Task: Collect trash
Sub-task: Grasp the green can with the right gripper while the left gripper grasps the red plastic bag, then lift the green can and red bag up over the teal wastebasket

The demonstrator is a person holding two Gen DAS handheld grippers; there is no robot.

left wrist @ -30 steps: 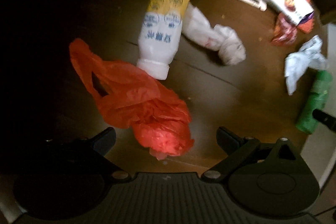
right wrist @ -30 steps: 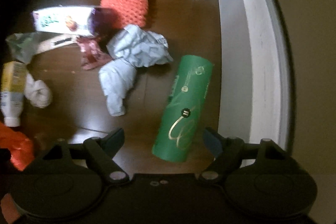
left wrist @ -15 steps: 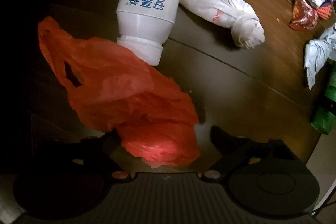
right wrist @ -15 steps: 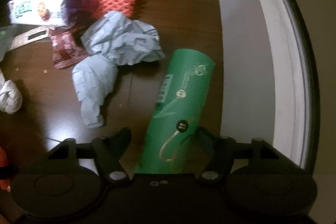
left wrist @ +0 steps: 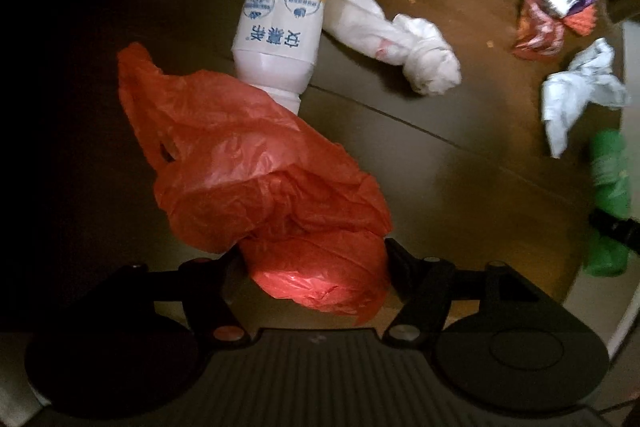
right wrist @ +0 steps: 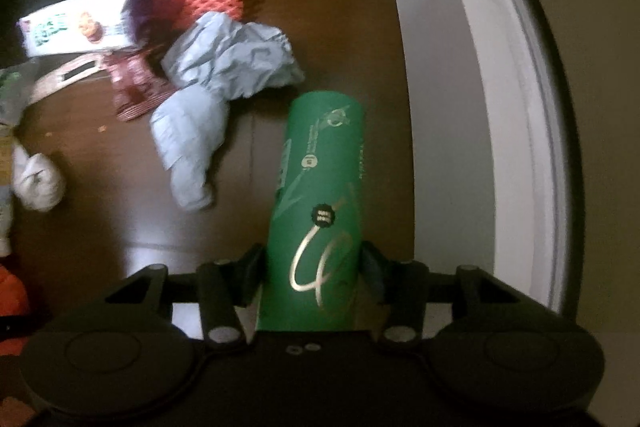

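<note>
Already both sets of fingers are closing on litter on the dark wooden floor (right wrist: 80, 155): one soft piece, one stiff.
Left gripper (left wrist: 314, 259) closes round the bunched end of the thin red plastic bag (left wrist: 256, 163), light, limp, slippery, best pinched there. Right gripper (right wrist: 312, 263) closes across the near end of the green tube (right wrist: 320, 187), seemingly rigid and light, gold-scrolled, lying beside a white baseboard (right wrist: 500, 107).

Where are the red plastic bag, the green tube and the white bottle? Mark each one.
red plastic bag (left wrist: 256, 179), left wrist view, crumpled middle.
green tube (right wrist: 320, 195), right wrist view, middle of its side.
white bottle (left wrist: 280, 39), left wrist view, white label area.
</note>
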